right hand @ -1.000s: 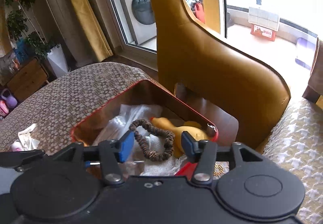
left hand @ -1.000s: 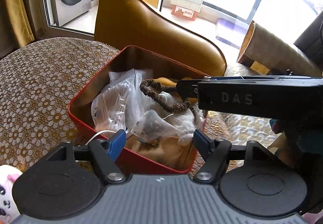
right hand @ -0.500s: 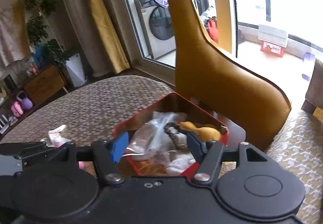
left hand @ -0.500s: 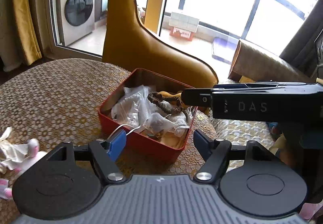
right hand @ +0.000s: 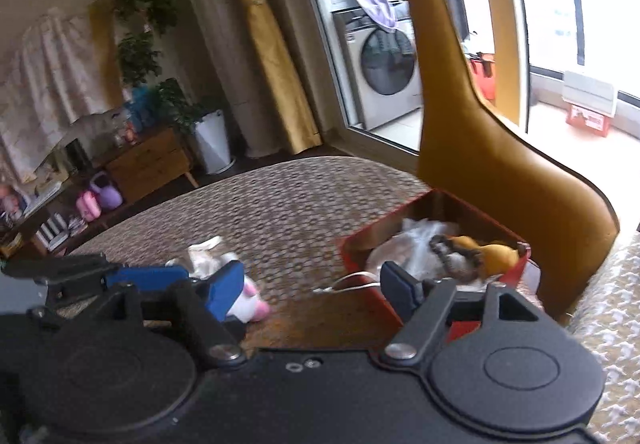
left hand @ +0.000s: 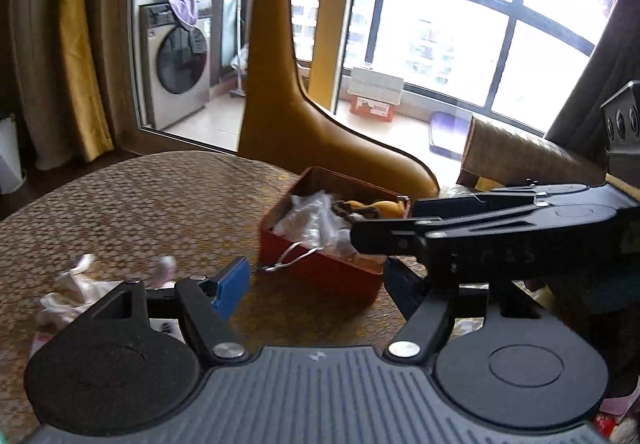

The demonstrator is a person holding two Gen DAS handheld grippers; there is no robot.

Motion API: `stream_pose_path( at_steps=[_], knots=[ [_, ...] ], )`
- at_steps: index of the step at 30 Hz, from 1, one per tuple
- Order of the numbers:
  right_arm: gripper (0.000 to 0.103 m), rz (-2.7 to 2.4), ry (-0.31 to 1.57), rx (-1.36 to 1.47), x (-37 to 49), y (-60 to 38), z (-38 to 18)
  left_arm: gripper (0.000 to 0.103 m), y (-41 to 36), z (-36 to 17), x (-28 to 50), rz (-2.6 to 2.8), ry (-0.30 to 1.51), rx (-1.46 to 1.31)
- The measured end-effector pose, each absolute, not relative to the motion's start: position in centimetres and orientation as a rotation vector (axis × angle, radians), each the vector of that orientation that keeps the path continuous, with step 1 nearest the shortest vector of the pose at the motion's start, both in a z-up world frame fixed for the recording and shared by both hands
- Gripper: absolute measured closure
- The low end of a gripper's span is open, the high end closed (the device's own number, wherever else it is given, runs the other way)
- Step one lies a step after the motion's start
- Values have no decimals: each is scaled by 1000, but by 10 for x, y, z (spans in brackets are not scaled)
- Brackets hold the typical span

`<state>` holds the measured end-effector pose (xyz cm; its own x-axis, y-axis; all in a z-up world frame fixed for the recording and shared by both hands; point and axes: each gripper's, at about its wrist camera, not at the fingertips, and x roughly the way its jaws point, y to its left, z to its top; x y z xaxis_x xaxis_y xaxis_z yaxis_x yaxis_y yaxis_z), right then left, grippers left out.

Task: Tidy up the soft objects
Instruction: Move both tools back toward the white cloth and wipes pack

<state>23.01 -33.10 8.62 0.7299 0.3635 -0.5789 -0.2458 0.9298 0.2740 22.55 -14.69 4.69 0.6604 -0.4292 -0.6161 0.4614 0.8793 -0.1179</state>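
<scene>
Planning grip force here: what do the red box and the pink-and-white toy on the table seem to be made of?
Red box: looks like thin painted metal, with straight rigid walls and a brownish sheen inside; stiff card is possible. Toy: seems plush fabric, rounded and fuzzy, though blurred.

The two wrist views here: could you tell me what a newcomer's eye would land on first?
Probably the red box on the patterned table, stuffed with plastic bags, a brown scrunchie and a yellow toy. Left of it, a pink-and-white plush toy lies loose. Both the left gripper and the right gripper are open and empty.
</scene>
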Motion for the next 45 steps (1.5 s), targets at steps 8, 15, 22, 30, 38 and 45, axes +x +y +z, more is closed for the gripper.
stream_pose_path(
  at_steps=[8,15,22,30,38,45],
  knots=[
    [22,417,663,179,209,-287,95,23,-89,52,201,-437,666,18],
    [15,503,671,128,202,-239,97,17,-34,46,183,-353,636,26],
    [9,554,702,89,212,-192,89,16,17,30,183,-279,644,-9],
    [0,573,727,55,232,-148,76,0,71,10,195,-177,636,-55],
    [0,586,762,-15,263,-98,64,0,110,-14,216,-121,649,-91],
    [0,566,823,-67,306,-64,47,0,117,-44,234,-105,665,-11]
  ],
)
